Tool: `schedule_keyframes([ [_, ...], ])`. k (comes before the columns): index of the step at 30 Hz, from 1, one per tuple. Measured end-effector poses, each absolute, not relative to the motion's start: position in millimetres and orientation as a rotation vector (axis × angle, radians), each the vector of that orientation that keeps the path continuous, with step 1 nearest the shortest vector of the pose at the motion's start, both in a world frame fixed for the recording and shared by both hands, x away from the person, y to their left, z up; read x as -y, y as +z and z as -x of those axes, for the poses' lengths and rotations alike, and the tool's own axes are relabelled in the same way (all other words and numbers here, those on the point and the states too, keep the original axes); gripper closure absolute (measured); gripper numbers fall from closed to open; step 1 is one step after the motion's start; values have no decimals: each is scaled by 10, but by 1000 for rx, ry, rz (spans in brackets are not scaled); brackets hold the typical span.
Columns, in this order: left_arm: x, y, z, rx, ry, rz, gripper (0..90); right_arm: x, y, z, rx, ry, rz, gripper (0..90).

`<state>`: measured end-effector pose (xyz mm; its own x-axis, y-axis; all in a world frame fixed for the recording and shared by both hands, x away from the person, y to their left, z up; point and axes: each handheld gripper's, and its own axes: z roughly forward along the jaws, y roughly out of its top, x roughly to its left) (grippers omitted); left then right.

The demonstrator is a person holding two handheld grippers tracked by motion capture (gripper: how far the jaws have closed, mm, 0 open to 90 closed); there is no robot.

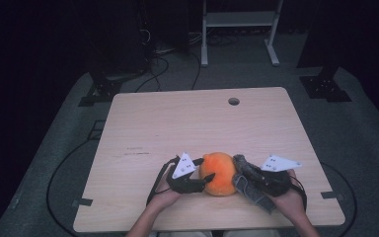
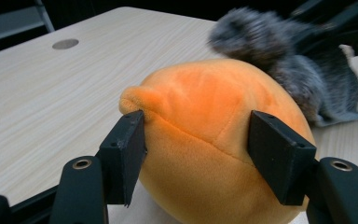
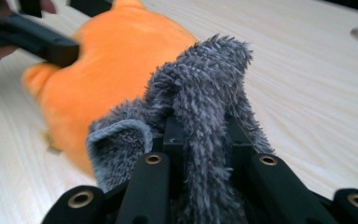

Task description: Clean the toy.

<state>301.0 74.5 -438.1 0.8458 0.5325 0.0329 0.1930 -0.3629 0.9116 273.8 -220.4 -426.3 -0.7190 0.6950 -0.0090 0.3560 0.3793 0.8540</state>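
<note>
Pale wood grain runs across the worktop [image 1: 187, 123], a rounded-corner slab standing on grey carpet in a dim room. Near its 6 o'clock edge lies the orange plush [image 1: 218, 173], a smooth, seamed, egg-shaped toy with a small nub on one side. A grey fuzzy cloth [image 1: 249, 185] touches the plush at its 3 o'clock side and trails toward 5 o'clock.

At 9 o'clock of the plush, the left tool [image 1: 203, 178] straddles it; in the left gripper view its two black pads sit against the orange fabric on either flank, one just below the nub, pinching the toy. The right tool [image 1: 242, 173], coming in from 3 o'clock, is pressed together on a fold of the grey cloth, whose shaggy pile rises between and over its jaws in the right gripper view.

Toward 12 o'clock the worktop has a round cable hole [image 1: 234, 101]. Beyond it, on the floor, lie black cables [image 1: 163, 66] and the feet of a white frame [image 1: 239, 34]; black stand bases [image 1: 324, 86] sit at 2 and 10 o'clock.
</note>
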Motion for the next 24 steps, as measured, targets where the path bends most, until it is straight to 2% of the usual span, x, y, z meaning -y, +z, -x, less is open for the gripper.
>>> schedule_keyframes([
  [3, -732, -4392, -3028, -559, 388, -1931, 371, 2029, -4178, -2583, -2295, 1344, -772, 751],
  [7, -732, -4408, -3039, -568, 411, -1956, 373, 1755, -4263, -2531, -2334, 1277, -703, 752],
  [13, -747, -4419, -3064, -579, 381, -1939, 376, 1933, -4298, -2583, -2285, 1225, -823, 753],
  [21, -756, -4434, -3072, -583, 392, -1947, 375, 1713, -4297, -2475, -2343, 1317, -723, 750],
  [24, -761, -4435, -3064, -587, 384, -1940, 374, 1780, -4304, -2536, -2338, 1306, -754, 751],
])
